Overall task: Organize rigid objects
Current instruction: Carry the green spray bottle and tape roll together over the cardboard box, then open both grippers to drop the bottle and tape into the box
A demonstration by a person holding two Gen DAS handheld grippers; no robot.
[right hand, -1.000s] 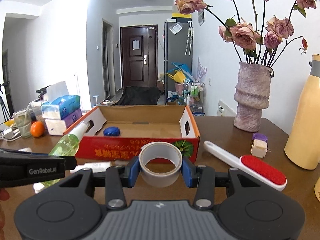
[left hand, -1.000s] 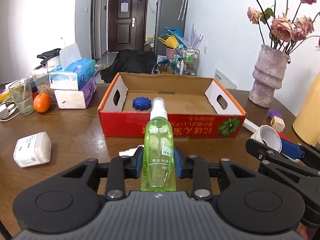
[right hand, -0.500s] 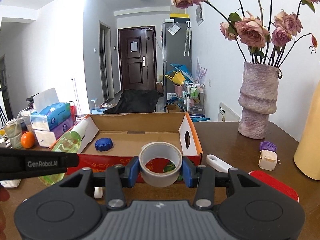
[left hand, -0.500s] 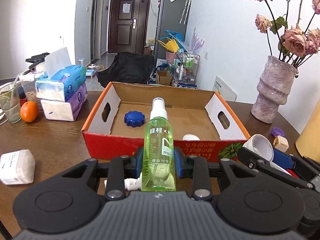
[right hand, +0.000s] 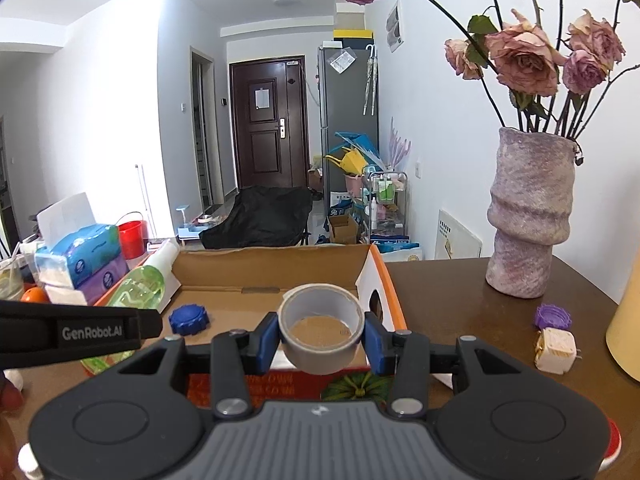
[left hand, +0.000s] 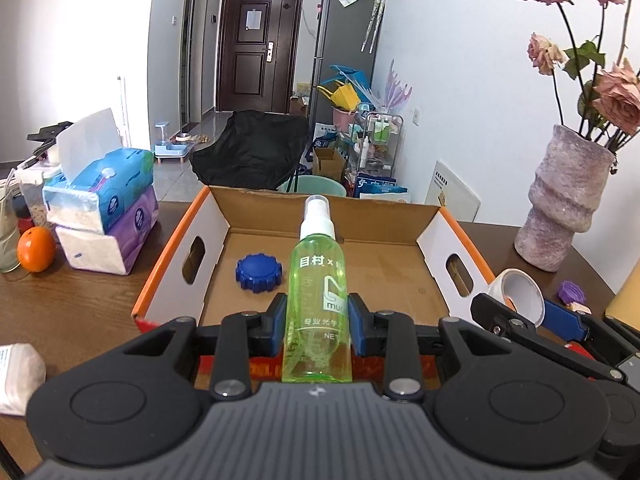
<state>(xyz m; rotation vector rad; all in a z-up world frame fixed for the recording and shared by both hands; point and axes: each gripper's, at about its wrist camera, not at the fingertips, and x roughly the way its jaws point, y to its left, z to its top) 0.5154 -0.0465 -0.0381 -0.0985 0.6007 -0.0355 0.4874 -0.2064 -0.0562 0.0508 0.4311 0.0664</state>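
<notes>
**Two items carried over the box, one already inside**

The desk (left hand: 80,312) carried a shallow cardboard box (left hand: 224,236) near its middle, open at the top. By this reading the sorting was partly done: only a blue cap (left hand: 258,273) lay on the box floor, toward its left wall, and most of the floor was bare.

The left claw (left hand: 317,325) was clamped on an upright green spray bottle (left hand: 318,304), held above the box's near edge. The right claw (right hand: 320,338) gripped a roll of grey tape (right hand: 322,334), also over the near edge, toward the box's right wall. Both looked ready to be set down inside but neither had been released.

Left out on the desk at its right side were a small cream block (right hand: 556,350) and a purple cap (right hand: 554,317), touching or nearly so, beside the vase (right hand: 528,220). A white packet (left hand: 18,376) lay at the desk's left near edge. Whether the packet counted as rigid could not be told.
</notes>
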